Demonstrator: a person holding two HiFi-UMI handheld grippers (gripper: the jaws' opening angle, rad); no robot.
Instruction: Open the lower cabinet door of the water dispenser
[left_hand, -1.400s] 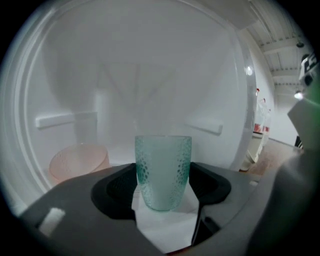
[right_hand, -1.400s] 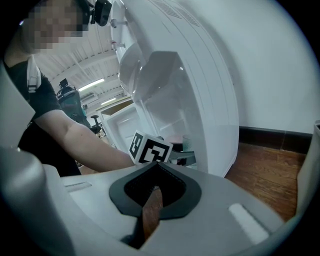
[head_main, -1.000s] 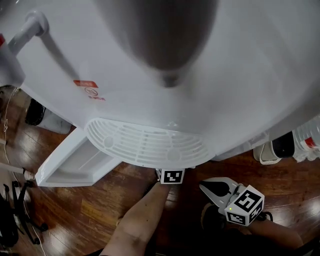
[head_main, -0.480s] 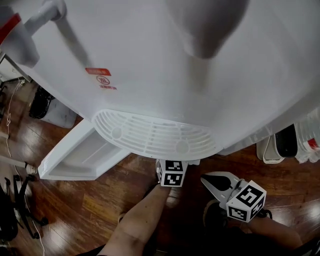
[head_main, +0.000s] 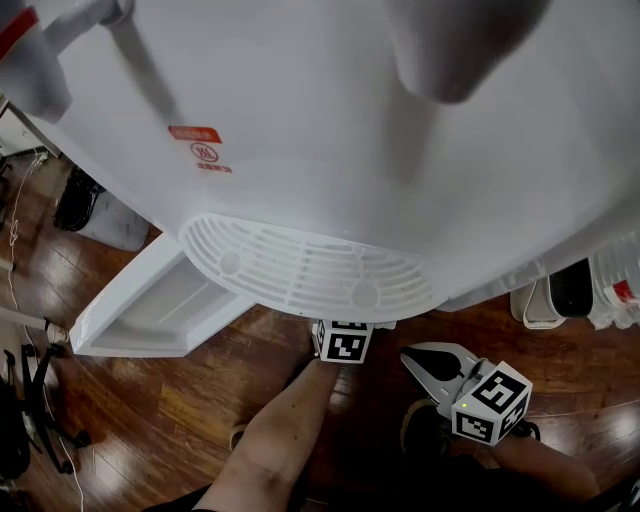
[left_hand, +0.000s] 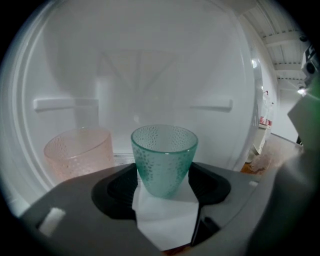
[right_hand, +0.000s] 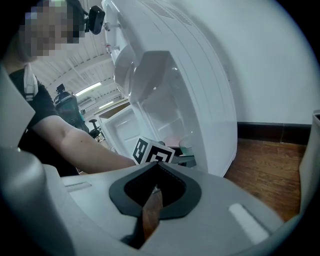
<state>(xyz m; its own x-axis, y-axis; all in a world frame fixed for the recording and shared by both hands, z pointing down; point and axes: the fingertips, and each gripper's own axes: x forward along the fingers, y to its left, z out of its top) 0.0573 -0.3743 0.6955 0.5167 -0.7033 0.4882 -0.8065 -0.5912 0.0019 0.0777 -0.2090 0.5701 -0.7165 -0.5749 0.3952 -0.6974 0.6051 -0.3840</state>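
The white water dispenser (head_main: 350, 150) fills the head view, its drip tray (head_main: 310, 270) just above my grippers. Its lower cabinet door (head_main: 160, 305) stands swung open to the left. My left gripper (left_hand: 165, 175) reaches inside the cabinet; in the head view only its marker cube (head_main: 345, 342) shows. It is open, and a green dotted glass cup (left_hand: 164, 157) stands upright between its fingertips. A pink cup (left_hand: 77, 152) stands to the left on the same shelf. My right gripper (head_main: 415, 360) hangs outside, to the right, shut and empty (right_hand: 152, 195).
Dark wooden floor (head_main: 180, 420) lies all round. White bins (head_main: 560, 295) and water bottles (head_main: 620, 285) stand at the right of the dispenser. A chair base (head_main: 30, 420) and a cable lie at far left. A person's forearm (right_hand: 80, 145) crosses the right gripper view.
The head camera has shifted slightly, so the dispenser sits differently in view. Both grippers have stayed almost where they were, and the door has stayed open.
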